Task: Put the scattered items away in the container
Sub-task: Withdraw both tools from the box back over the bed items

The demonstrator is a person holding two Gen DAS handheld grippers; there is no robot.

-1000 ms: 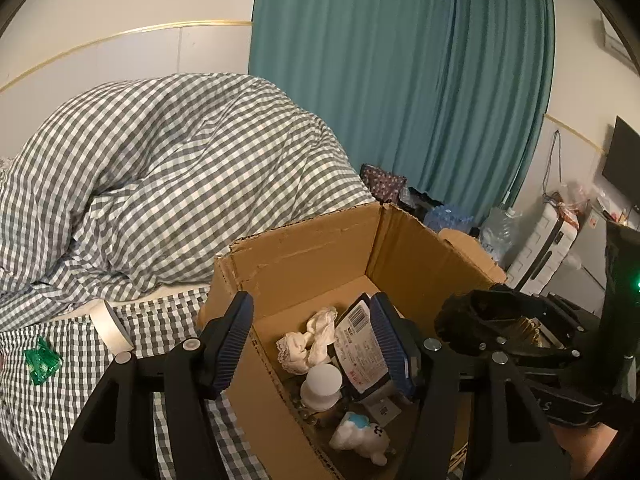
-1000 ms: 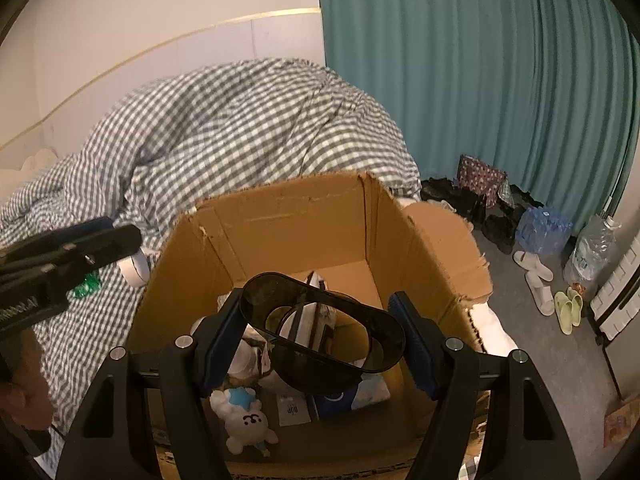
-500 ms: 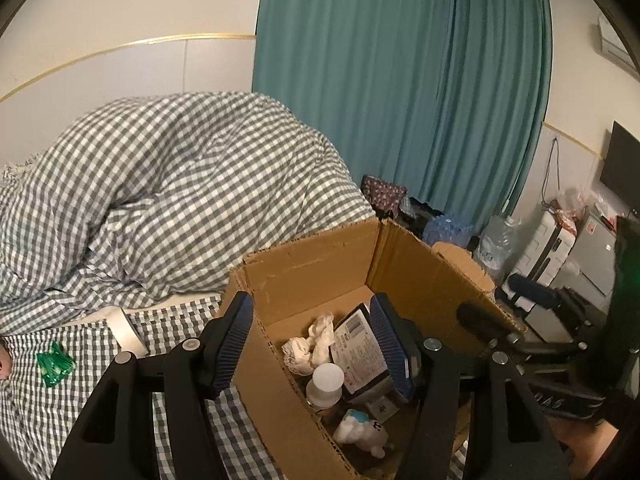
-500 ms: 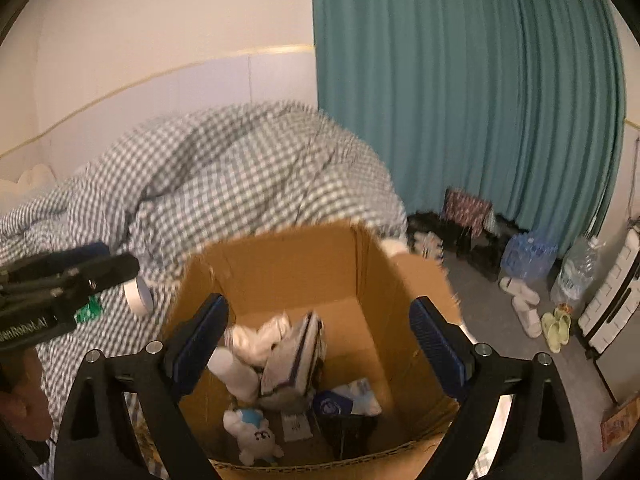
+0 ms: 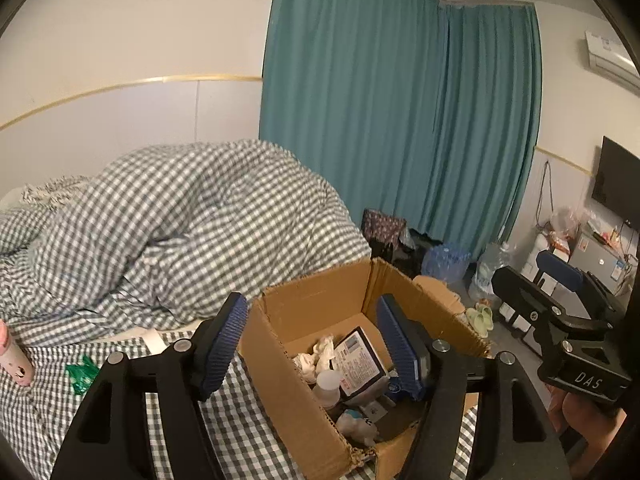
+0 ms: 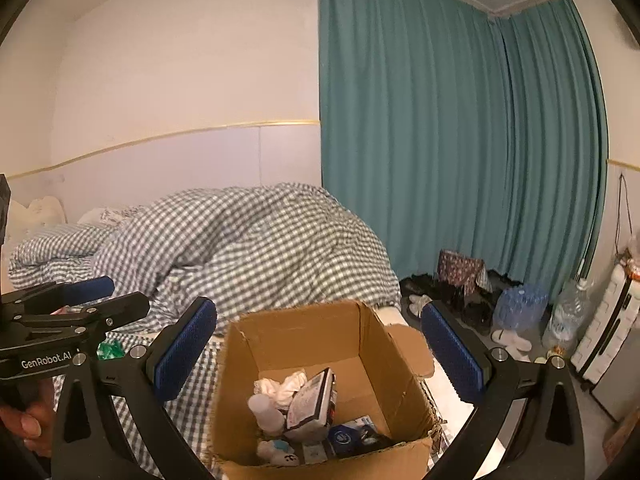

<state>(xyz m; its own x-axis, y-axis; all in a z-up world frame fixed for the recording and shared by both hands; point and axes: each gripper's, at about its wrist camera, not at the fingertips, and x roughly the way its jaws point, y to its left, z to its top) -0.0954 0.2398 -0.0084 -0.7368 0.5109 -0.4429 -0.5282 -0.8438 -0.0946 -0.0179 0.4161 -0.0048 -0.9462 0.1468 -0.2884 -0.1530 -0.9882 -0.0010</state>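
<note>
An open cardboard box (image 5: 320,308) (image 6: 296,332) stands on the checked bed. It holds crumpled white tissue (image 6: 284,386), a white bottle (image 6: 264,410), a labelled packet (image 6: 312,400) and a small white plush toy (image 5: 356,428). My left gripper (image 5: 312,344) is open and empty above the box's near left corner. My right gripper (image 6: 320,352) is open wide and empty, raised above the box. A green wrapper (image 5: 82,374), a roll of white tape (image 5: 154,338) and a pink bottle (image 5: 14,360) lie on the bed left of the box.
A heaped checked duvet (image 5: 172,232) fills the bed behind the box. Teal curtains (image 6: 440,160) hang at the back. Shoes, slippers, water bottles (image 6: 520,308) and a white suitcase (image 6: 604,320) stand on the floor to the right.
My right gripper opened and let go of the dark sunglasses over the box, then rose and drew back. My left gripper also rose and drew back, staying open.
</note>
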